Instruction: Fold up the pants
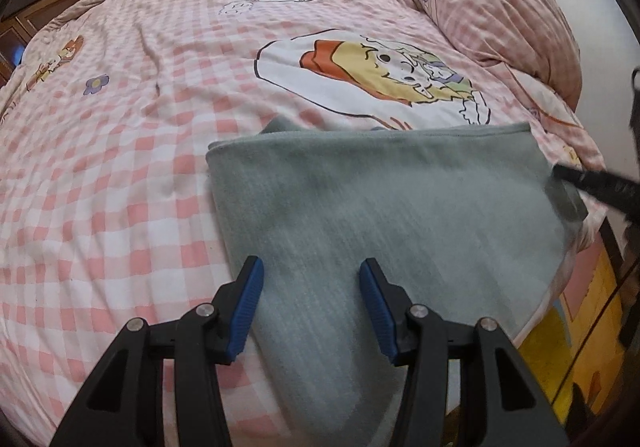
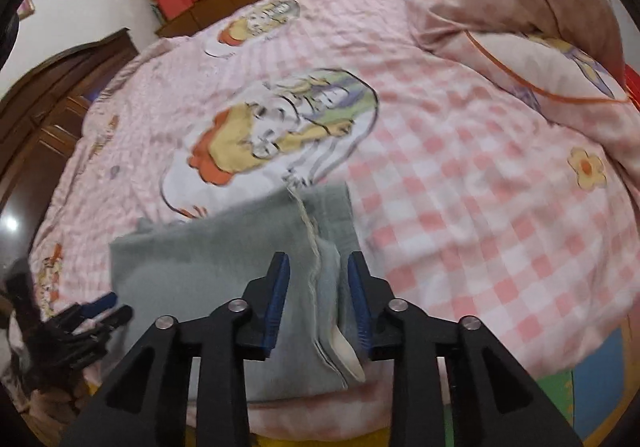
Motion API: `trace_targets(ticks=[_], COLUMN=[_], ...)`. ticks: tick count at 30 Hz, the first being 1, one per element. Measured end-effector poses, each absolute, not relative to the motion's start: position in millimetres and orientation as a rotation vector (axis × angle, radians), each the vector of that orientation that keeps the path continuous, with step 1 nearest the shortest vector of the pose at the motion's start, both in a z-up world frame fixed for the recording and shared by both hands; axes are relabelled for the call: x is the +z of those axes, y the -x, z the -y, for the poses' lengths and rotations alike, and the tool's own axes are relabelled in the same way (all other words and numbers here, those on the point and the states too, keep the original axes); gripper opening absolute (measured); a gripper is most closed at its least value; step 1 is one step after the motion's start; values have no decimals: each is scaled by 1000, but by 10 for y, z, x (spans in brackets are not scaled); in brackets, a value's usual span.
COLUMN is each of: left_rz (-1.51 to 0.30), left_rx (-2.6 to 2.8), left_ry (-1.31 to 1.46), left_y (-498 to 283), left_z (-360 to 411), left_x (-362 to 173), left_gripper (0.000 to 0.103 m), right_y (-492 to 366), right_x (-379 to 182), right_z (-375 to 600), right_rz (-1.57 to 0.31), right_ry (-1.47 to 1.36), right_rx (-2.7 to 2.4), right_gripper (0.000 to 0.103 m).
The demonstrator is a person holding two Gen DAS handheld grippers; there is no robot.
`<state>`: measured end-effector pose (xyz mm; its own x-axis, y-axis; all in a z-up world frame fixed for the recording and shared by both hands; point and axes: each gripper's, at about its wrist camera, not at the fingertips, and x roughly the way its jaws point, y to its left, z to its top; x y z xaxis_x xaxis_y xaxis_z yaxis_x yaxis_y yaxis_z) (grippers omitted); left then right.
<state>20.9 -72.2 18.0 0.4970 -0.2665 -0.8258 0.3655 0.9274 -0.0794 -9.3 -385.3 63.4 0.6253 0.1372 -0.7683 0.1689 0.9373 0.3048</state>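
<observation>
Left wrist view, left to right: bare pink-checked duvet fills the left half of frame, so that side is open for sweeping. Left gripper at bottom centre, jaws spread, nothing pinched; its left pad sits at the pants' left edge. Pants lie centre-right as a folded grey-green slab, far hem straight across mid-frame, right edge close to the bed's drop-off. Pillow upper right caps room that way.

Right wrist view: left gripper shows at lower left beside the pants. Right gripper bottom centre, jaws parted around the waistband edge with the drawstring; pads look clear of the cloth, though blur makes that uncertain.

Judgement: a fold looks freshly laid; next move calls for re-pinching an edge for another fold across, or smoothing flat
</observation>
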Motion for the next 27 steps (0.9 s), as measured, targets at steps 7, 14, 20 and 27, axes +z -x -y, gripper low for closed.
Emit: trace_targets(ticks=[7,14,20,27], left_rz=[-969,-971,-969,-968], left_rx=[-369,-360,-361,-363], left_ry=[-111,-96,-92,-92], left_y=[-184,-190,-189,-187], left_z=[732,731,721,716], left_x=[161,157,154,154], left_gripper=[53,54,54,54], right_y=[-422,-378,-66,-68], right_x=[552,511,662,507], right_z=[3787,3575,3312,3222], right_rz=[-1008,-988,-942,-1007], right_ry=[-270,-224,-243,-194], right_rx=[79,165,436,426], right_gripper=[42,15,15,15])
